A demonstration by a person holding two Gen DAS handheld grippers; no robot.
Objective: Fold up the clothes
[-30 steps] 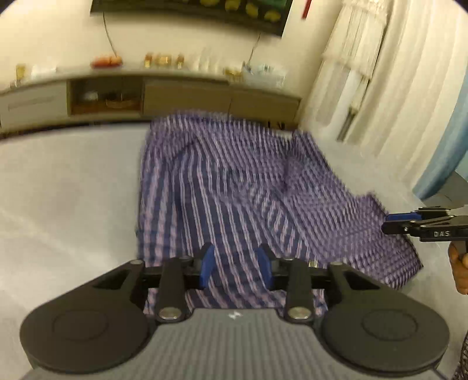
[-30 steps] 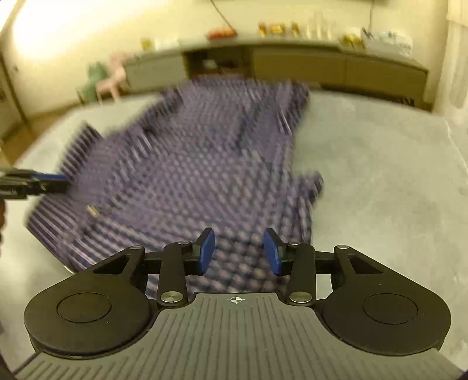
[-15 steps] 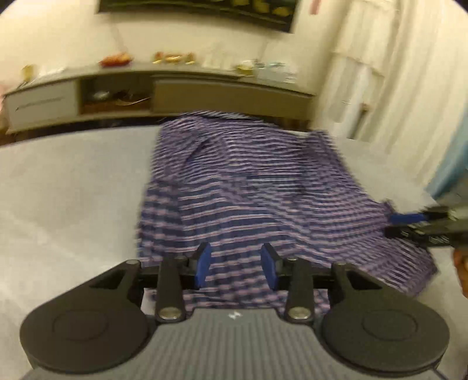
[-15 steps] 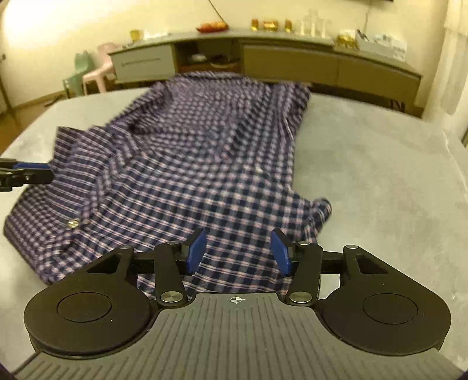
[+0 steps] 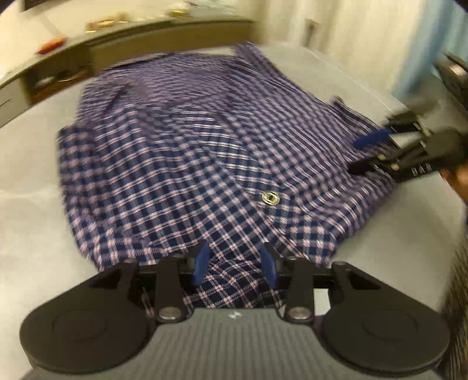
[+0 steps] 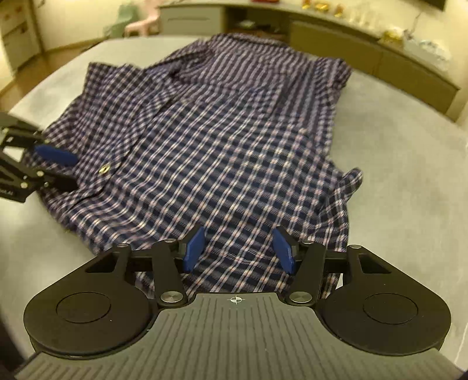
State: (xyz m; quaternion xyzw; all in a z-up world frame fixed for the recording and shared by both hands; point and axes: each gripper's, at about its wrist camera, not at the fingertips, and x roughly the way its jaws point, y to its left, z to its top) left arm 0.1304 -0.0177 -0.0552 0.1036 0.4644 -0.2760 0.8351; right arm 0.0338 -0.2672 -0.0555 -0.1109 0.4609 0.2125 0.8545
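A navy, white and pink checked shirt (image 5: pixel 190 152) lies spread and rumpled on a grey surface (image 5: pixel 29 204). My left gripper (image 5: pixel 235 264) is low over the shirt's near hem, its blue pads apart with cloth lying between and under them. Across the shirt, my right gripper (image 5: pixel 362 153) reaches in over the right edge. In the right wrist view the shirt (image 6: pixel 234 140) fills the middle. The right gripper (image 6: pixel 238 251) hangs over its near edge, jaws opening, with cloth below them unpinched. The left gripper (image 6: pixel 65 169) sits at the shirt's left edge near a metal snap (image 6: pixel 104 168).
A long low sideboard (image 6: pixel 365 55) with small items on top runs along the far wall. Pale curtains (image 5: pixel 351 29) hang at the right. Small pink and green chairs (image 6: pixel 137 23) stand on the floor beyond the surface's rounded edge (image 6: pixel 44 87). A hand (image 5: pixel 459 178) holds the right gripper.
Both grippers have come lower and closer over the shirt's near edges and rolled. The right jaws stand wider than before. The left gap looks the same.
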